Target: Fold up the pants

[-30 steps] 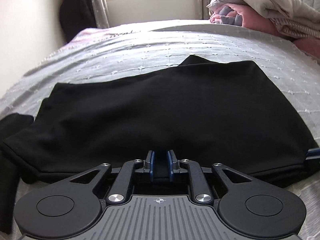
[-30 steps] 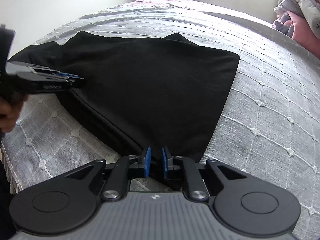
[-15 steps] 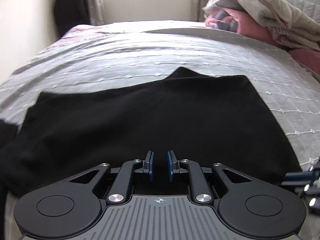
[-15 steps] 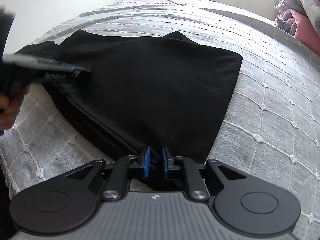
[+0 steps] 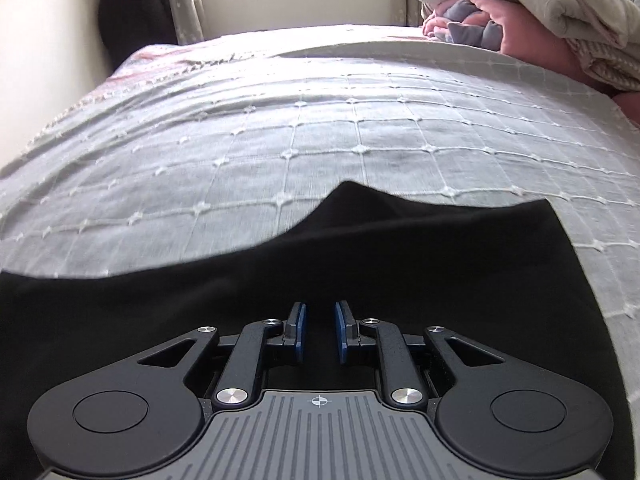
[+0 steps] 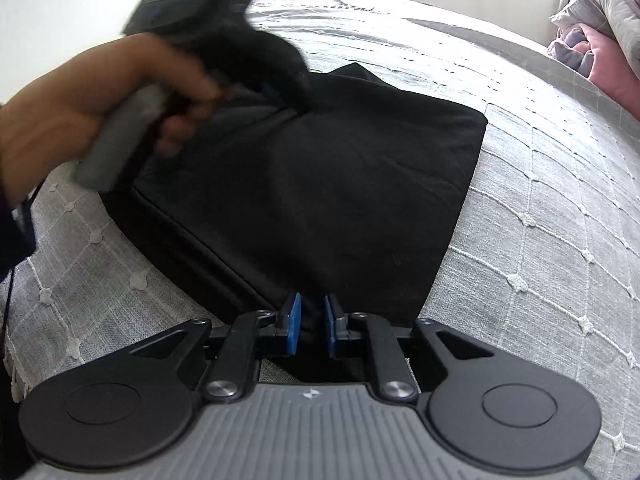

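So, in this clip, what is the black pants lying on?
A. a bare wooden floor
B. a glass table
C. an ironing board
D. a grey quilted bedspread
D: the black pants lie on a grey quilted bedspread with a stitched grid, which spreads around them in both wrist views.

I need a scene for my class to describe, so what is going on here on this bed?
A person is folding black pants on a grey quilted bedspread. The left gripper, in the person's hand, carries a pinched layer of the fabric across the rest. The right gripper sits at the near corner of the pants with cloth between its pads. A heap of bedding lies at the far end.
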